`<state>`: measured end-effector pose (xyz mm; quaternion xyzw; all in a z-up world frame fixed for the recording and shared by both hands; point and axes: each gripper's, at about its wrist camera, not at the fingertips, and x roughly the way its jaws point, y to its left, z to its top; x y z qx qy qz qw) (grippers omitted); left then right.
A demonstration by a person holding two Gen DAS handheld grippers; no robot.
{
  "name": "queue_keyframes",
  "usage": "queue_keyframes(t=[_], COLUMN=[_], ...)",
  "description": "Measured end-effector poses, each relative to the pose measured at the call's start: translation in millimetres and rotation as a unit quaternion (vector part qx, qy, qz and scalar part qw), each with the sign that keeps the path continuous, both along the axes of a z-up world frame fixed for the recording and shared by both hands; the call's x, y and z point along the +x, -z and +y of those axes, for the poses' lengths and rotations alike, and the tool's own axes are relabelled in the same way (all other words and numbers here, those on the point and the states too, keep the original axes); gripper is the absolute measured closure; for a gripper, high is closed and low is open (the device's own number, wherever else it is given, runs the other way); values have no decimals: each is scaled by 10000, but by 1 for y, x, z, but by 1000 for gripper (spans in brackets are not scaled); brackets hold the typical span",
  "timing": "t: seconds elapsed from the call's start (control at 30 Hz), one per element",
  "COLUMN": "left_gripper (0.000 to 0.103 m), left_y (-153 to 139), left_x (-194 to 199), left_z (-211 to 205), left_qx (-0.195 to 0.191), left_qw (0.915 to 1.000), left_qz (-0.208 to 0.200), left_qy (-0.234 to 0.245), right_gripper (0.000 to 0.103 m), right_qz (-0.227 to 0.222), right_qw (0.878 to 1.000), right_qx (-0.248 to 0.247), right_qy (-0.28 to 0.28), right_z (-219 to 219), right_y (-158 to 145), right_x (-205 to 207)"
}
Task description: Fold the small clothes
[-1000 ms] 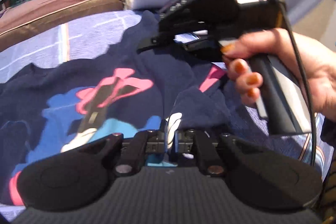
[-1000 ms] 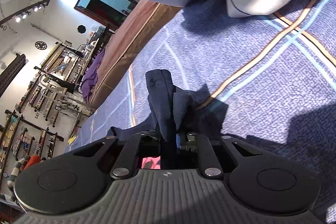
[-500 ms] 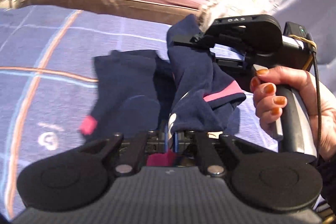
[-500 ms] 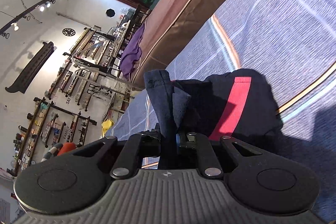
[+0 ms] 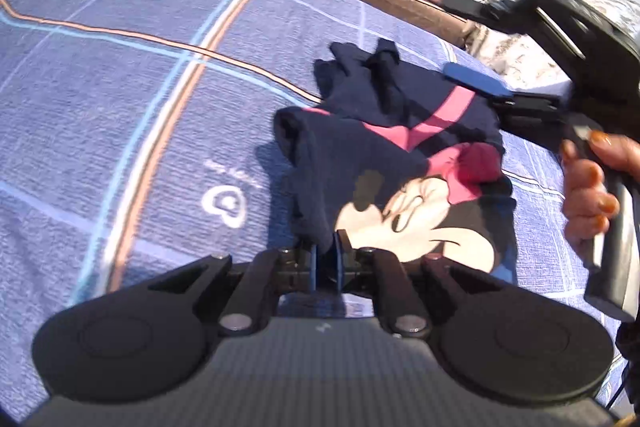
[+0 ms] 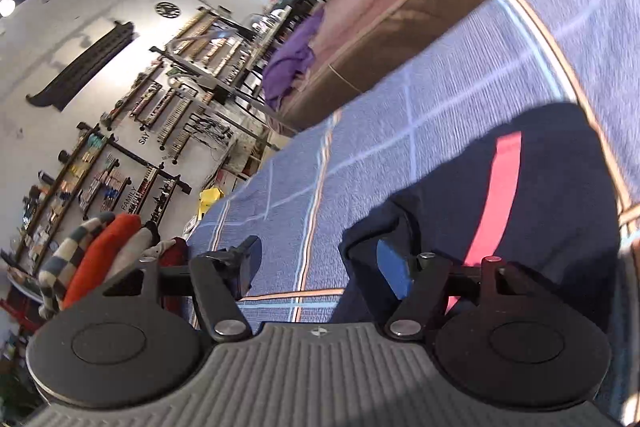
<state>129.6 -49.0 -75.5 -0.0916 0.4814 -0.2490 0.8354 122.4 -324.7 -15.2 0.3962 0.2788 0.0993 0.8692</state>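
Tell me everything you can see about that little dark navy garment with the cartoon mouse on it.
The small navy garment with a cartoon mouse print looks like soft knit cotton, with pink bands and a pink bow on the cream-faced mouse. It lies folded and rumpled on the blue checked bedspread, a bunched bit sticking up at its far end. The left gripper is shut on its near edge. The right gripper is open over the far end, one blue pad near the cloth.

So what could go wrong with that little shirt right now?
1. The left gripper is shut on one edge of the shirt, while the right gripper is open. Pulling could drag the fold apart.
2. The shirt's far end looks bunched and may stay lumpy.
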Motion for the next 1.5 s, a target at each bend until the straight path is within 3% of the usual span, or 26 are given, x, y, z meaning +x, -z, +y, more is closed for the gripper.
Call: queue_keyframes(t=[0.17, 0.3, 0.4, 0.47, 0.57, 0.7, 0.77, 0.83, 0.9, 0.93, 1.0, 1.03, 1.1, 1.17, 1.27, 1.37, 1.43, 1.47, 1.5], left_gripper=[91, 90, 88, 88, 87, 82, 82, 81, 76, 73, 48, 41, 21, 11, 15, 20, 38, 70, 91], left_y=[-23, -44, -42, -31, -6, -8, -18, -33, -48, -56, -69, -75, -83, -85, -70, -43, -26, -18, -12], left_x=[-7, -11, -14, -16, -18, -18, -14, -13, -8, -2, 15, 25, 43, 59, 72, 62, 55, 56, 60], left_z=[13, -2, -19, -32, -43, -41, -39, -41, -50, -57, -81, -95, -130, -165, -221, -269, -288, -296, -299], left_qx=[316, 543, 545, 775, 1146, 1145, 1027, 952, 906, 845, 594, 419, 152, 415, 1044, 2010, 2567, 2718, 2757], left_qw=[9981, 9923, 9912, 9901, 9863, 9871, 9884, 9856, 9806, 9785, 9738, 9703, 9579, 9515, 9435, 9186, 8983, 8949, 8987], left_qz=[-485, -1112, -1135, -994, -869, -832, -832, -1095, -1379, -1465, -1489, -1492, -1552, -1620, -1412, -1527, -1834, -1784, -1589], left_qy=[-222, 52, 401, 615, 804, 748, 745, 863, 1061, 1180, 1614, 1860, 2411, 2582, 2810, 3040, 3058, 3056, 3019], right_gripper=[32, 44, 49, 50, 50, 50, 50, 49, 49, 44, 29, 20, 7, 2, 3, 5, 14, 24, 30], right_qz=[-130, -215, 96, 367, 231, 507, 627, 570, 320, 311, 503, 556, 669, 752, 654, 490, 485, 466, 411], right_qw=[9871, 9553, 9376, 9315, 9310, 9350, 9434, 9536, 9692, 9739, 9782, 9808, 9883, 9916, 9951, 9960, 9961, 9963, 9965], right_qx=[-1598, -2916, -3357, -3504, -3548, -3359, -3105, -2829, -2403, -2241, -2001, -1833, -1189, -664, -69, -206, -328, -314, -268], right_qy=[-11, -430, -899, -904, -828, -1017, -977, -857, -442, -170, 215, 366, 677, 812, 740, 720, 660, 657, 679], right_z=[5, 26, 45, 48, 50, 46, 38, 34, 23, 19, 8, 4, -6, -12, -11, -2, 0, 0, 0], right_y=[-14, -11, 8, 28, 35, 28, 27, 22, 16, 16, 25, 31, 48, 61, 80, 84, 83, 83, 84], right_x=[-32, -68, -83, -95, -107, -98, -96, -103, -114, -121, -124, -125, -132, -135, -134, -133, -131, -132, -134])
